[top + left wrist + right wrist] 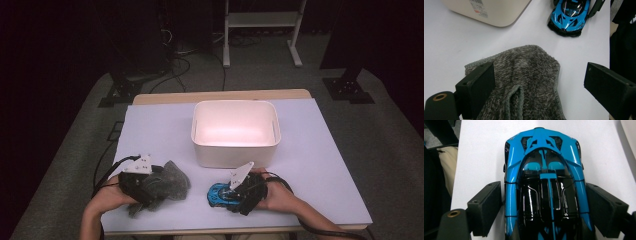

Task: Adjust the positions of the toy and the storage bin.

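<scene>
A blue and black toy car (544, 182) stands on the white table top (160, 130) near the front edge, below the bin. My right gripper (544, 207) straddles the car, one pad (486, 205) along each flank with a thin gap at the left pad; the jaws stand wide and do not press. In the high view the car (217, 194) pokes out to the left of the right gripper (235, 192). A grey fuzzy cloth (531, 75) lies crumpled at the front left. My left gripper (539, 82) hovers open over it, with one jaw above the cloth and the other above bare table.
A white rectangular bin (235, 150), with nothing inside, sits at the table's middle just behind both grippers; its corner (496, 12) is in the left gripper view. The car (570, 15) is a short way from the cloth. Stands and cables lie on the floor beyond the table.
</scene>
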Action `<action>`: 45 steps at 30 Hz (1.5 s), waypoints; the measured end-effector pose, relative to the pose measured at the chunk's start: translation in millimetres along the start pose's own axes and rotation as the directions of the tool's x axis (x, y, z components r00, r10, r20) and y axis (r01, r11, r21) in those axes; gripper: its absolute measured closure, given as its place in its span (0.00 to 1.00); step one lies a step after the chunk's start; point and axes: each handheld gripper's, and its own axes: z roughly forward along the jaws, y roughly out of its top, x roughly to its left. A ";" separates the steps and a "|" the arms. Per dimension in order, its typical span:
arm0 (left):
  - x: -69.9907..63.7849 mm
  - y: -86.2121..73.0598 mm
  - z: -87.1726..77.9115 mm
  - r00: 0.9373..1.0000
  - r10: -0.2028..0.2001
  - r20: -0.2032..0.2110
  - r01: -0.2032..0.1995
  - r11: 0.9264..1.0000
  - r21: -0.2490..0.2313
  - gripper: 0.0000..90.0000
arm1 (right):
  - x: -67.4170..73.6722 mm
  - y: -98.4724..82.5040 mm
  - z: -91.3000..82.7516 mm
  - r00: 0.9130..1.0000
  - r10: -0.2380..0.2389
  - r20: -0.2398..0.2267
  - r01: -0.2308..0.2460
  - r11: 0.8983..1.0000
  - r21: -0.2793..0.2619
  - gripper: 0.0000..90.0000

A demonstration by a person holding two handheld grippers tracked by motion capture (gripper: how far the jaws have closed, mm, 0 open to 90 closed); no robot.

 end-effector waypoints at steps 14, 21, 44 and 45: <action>0.2 0.6 2.3 1.000 -0.001 0.004 0.001 1.000 0.006 0.10 | 2.1 -2.0 -0.2 1.000 0.012 0.021 -0.012 1.000 -0.006 0.18; 0.3 0.1 1.7 1.000 -0.001 0.003 0.001 1.000 0.002 0.10 | -1.5 -1.6 -3.0 1.000 0.014 0.012 -0.013 1.000 -0.009 0.27; 1.3 -1.4 2.3 1.000 -0.006 0.005 0.006 1.000 0.008 0.10 | -4.2 4.4 -5.9 0.999 0.021 -0.037 -0.021 1.000 0.008 0.30; 1.2 -1.5 2.2 1.000 -0.006 0.005 0.006 1.000 0.006 0.10 | -3.4 4.4 -6.0 0.999 0.021 -0.032 -0.021 1.000 0.009 0.30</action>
